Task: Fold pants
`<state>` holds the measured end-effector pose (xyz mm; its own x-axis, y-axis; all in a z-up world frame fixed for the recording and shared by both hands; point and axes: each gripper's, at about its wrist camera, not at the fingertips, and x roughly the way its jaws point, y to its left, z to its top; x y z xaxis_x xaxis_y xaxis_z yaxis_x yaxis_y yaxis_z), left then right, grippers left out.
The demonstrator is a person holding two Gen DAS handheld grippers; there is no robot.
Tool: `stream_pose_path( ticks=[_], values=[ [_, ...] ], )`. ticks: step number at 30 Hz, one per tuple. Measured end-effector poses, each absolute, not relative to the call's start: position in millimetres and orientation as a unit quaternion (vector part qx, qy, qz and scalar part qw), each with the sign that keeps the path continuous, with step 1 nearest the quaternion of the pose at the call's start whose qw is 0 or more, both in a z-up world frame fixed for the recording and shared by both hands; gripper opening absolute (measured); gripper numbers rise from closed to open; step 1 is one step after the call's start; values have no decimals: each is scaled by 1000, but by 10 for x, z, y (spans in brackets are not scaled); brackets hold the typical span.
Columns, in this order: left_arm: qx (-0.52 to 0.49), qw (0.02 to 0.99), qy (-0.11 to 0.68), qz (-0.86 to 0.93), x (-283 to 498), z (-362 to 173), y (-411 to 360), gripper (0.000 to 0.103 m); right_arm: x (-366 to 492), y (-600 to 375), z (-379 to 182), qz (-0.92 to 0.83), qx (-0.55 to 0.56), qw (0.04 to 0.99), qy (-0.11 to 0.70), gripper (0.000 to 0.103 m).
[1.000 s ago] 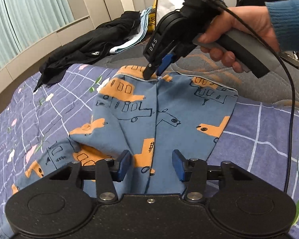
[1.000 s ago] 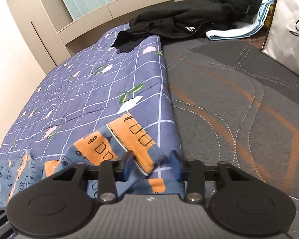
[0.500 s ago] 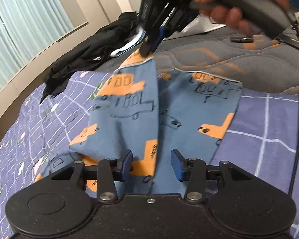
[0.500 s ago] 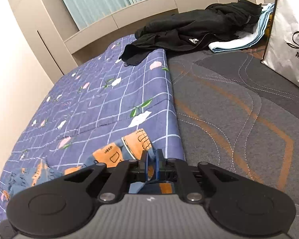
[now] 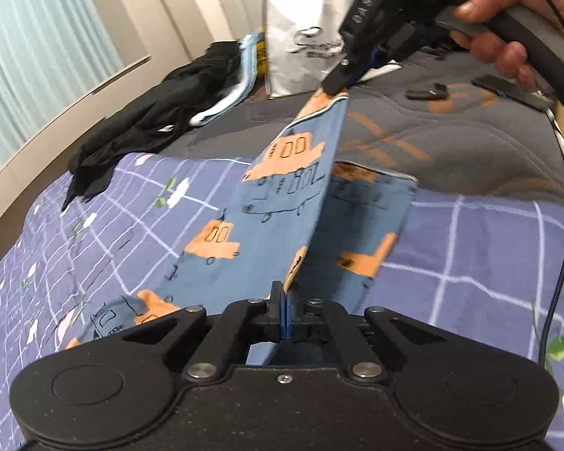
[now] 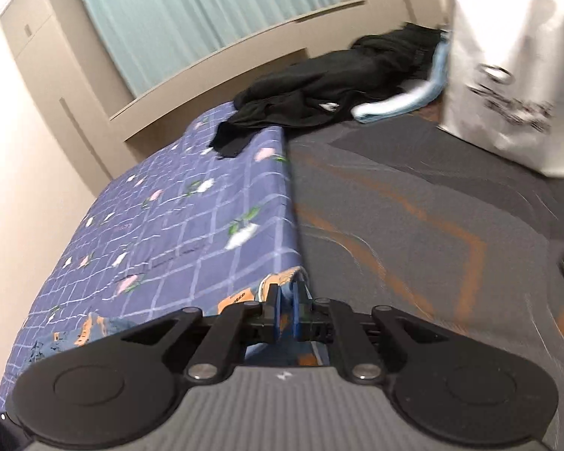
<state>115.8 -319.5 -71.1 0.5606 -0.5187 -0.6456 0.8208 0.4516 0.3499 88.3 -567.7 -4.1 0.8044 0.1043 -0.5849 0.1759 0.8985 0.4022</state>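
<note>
Both grippers, L [image 5: 285,310] & R [image 5: 338,82], jaws clamped on blue pants [image 5: 282,203], 1 edge taut between them.

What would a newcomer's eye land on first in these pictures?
The blue pants with orange vehicle prints, pulled up like a tent over the purple checked bedspread, pinched by the left tongs near and the right tongs high. Behind: a black garment heap and a white bag.
</note>
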Motion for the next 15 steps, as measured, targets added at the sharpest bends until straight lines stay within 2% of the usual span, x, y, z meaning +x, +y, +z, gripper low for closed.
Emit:
stream_pose_path(
  ticks=[8,15],
  values=[
    [339,807,240,-420,1098,-871,-3206,0,428,-5720,-554,-69,268,901,335,6],
    [324,806,242,-432,1157,-862,-3131,0,287,-5665,-650,-92,274,896,337,6]
  ],
)
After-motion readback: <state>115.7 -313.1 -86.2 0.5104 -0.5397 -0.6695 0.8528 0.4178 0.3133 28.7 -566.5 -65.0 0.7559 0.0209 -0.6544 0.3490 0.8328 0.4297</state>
